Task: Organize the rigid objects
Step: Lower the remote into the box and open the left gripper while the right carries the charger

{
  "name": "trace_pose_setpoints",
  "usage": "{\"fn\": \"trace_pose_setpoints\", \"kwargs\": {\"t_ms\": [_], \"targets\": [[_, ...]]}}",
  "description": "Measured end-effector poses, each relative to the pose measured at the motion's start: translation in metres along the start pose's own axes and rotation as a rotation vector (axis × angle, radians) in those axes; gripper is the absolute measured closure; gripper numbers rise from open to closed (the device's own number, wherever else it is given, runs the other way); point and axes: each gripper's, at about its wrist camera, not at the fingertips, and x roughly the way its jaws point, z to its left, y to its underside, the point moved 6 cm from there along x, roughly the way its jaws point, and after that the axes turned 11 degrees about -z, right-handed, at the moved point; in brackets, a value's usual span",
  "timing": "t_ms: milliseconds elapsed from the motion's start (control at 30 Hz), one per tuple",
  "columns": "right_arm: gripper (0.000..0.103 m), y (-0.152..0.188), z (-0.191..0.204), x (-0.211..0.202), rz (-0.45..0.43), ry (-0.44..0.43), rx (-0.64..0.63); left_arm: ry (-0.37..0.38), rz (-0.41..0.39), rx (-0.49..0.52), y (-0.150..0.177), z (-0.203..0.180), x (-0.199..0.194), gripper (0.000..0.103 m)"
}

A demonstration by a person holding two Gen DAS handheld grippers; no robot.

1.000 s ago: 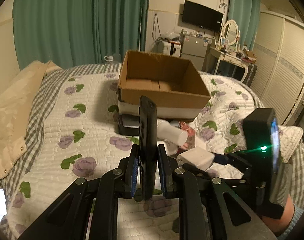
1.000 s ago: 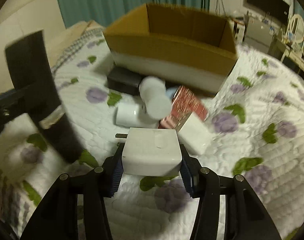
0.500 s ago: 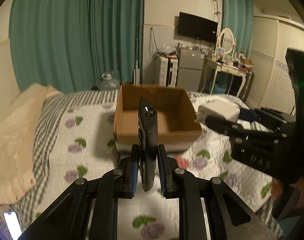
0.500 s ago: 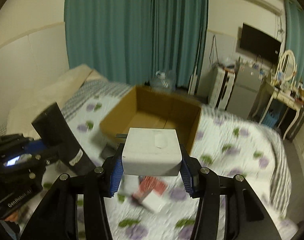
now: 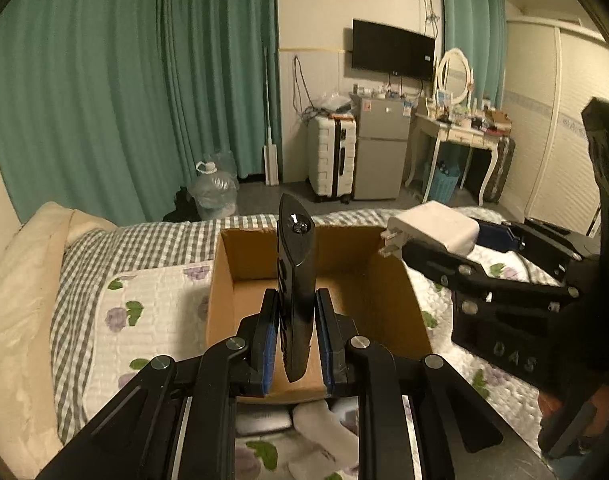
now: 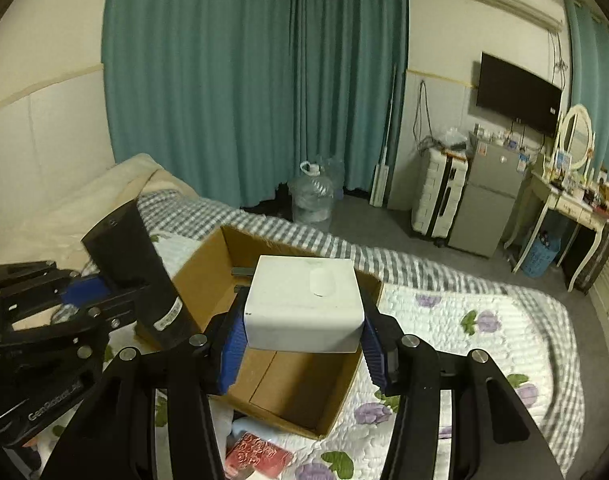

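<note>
Bedroom: bed [image 5: 152, 300], vanity [image 5: 456, 128], curtains [image 6: 256, 80]

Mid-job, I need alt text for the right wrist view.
The right gripper clamps a white power adapter above an empty cardboard box on a floral quilt. At left, the left gripper holds a black remote.

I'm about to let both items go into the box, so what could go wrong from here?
1. The left gripper pinches the black remote low on its body, so it could tip on release and catch the cardboard box wall.
2. The white charger in the right gripper has its prongs pointing toward the remote; the two grippers are close and could collide.
3. The box is empty, so a dropped charger may land hard.
</note>
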Motion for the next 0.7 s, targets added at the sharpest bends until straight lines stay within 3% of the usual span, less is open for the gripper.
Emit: {"fn": "trace_pose_setpoints", "kwargs": {"t_ms": [233, 467, 567, 633, 700], "targets": [[0.053, 0.023, -0.010, 0.042, 0.058, 0.011, 0.020, -0.001, 0.105, 0.002, 0.025, -0.002, 0.057, 0.085], [0.053, 0.040, -0.022, 0.062, 0.086, 0.015, 0.042, -0.013, 0.178, 0.004, 0.047, 0.000, 0.090, 0.085], [0.053, 0.041, -0.026, 0.068, 0.089, 0.017, 0.051, -0.009, 0.155, -0.012, 0.047, 0.003, 0.093, 0.077], [0.053, 0.040, -0.027, 0.069, 0.087, 0.019, 0.053, -0.016, 0.143, -0.013, 0.044, 0.005, 0.092, 0.041], [0.053, 0.039, -0.029, 0.070, 0.086, 0.021, 0.054, -0.015, 0.117, -0.012, 0.040, 0.006, 0.091, 0.039]]}}
